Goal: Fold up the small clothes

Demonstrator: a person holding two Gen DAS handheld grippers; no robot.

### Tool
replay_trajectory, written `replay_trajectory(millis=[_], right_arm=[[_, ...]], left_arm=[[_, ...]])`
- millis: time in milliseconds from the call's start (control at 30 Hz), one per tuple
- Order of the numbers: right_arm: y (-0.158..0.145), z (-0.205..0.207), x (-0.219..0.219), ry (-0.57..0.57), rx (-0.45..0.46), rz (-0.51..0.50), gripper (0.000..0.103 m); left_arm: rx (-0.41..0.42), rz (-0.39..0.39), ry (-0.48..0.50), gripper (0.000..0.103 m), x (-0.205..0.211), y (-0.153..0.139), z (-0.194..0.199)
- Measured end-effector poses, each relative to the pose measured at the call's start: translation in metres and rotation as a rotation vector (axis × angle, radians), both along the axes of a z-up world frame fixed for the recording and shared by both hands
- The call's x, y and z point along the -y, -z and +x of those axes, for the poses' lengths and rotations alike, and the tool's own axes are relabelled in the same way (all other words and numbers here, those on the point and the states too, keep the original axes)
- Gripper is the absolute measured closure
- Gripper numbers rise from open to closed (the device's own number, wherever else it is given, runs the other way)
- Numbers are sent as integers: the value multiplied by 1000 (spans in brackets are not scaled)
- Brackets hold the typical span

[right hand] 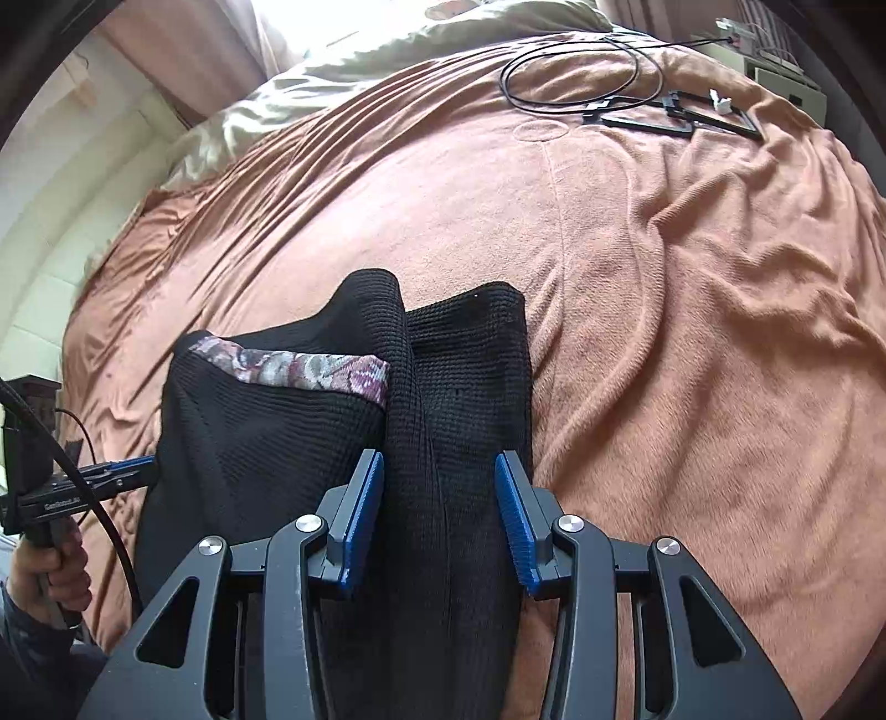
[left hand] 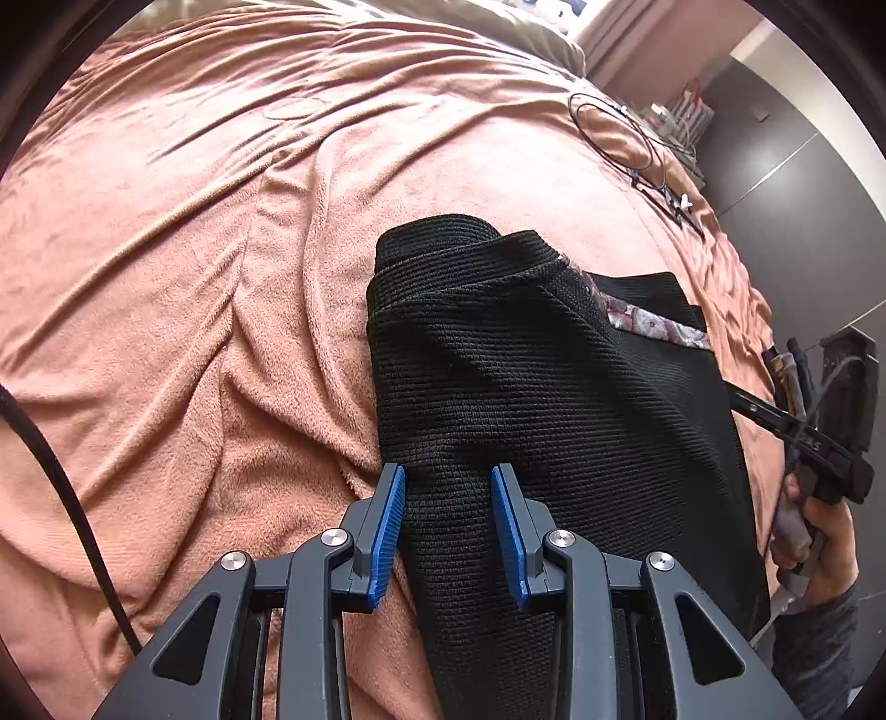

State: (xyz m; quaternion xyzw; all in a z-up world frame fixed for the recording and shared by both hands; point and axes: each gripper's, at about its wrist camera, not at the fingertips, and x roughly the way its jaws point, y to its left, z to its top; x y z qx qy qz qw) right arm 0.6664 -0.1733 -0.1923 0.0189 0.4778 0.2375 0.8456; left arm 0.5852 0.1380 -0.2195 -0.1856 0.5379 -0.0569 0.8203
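Note:
A black knit garment (left hand: 526,376) with a floral trim band (left hand: 653,324) lies partly folded on the pink blanket (left hand: 194,249). My left gripper (left hand: 448,526) is open, its blue pads either side of the garment's near left part. In the right wrist view the same garment (right hand: 443,399) shows its floral band (right hand: 299,368). My right gripper (right hand: 437,520) is open over the garment's right part, with a ridge of cloth between the pads. The right gripper also shows at the right edge of the left wrist view (left hand: 775,421), and the left gripper at the left edge of the right wrist view (right hand: 116,471).
A thin black cable loop and small black frames (right hand: 637,105) lie at the far side of the bed. A pale pillow (right hand: 387,50) is at the head. A dark wardrobe (left hand: 786,183) stands beside the bed. A black cable (left hand: 61,487) hangs on the left.

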Motion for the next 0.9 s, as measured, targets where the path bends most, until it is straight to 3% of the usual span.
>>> replay_trajectory(millis=[100,167,333,667,800,900], right_arm=[[4,8,-15,-16,5,-35,64],[3,11,-22,-16,19,-56,82],[-9,6,-29,-5,47,-78,98],[-44,-25,-65,-41,163,-261,99],[-34,-16,-70,-27,117,-304,97],[-29,-2,-67,30,83,-325,86]], left_arm=[[7,-13,-7,69,-3,2,0],[11,-20,-13,68,-6,5,0],[16,-19,-27,65,-5,5,-1],[28,-23,-30,65,-6,-2,-5],[32,-31,-25,65,-6,-4,-6],[34,-38,-26,65,-6,-5,-6]])
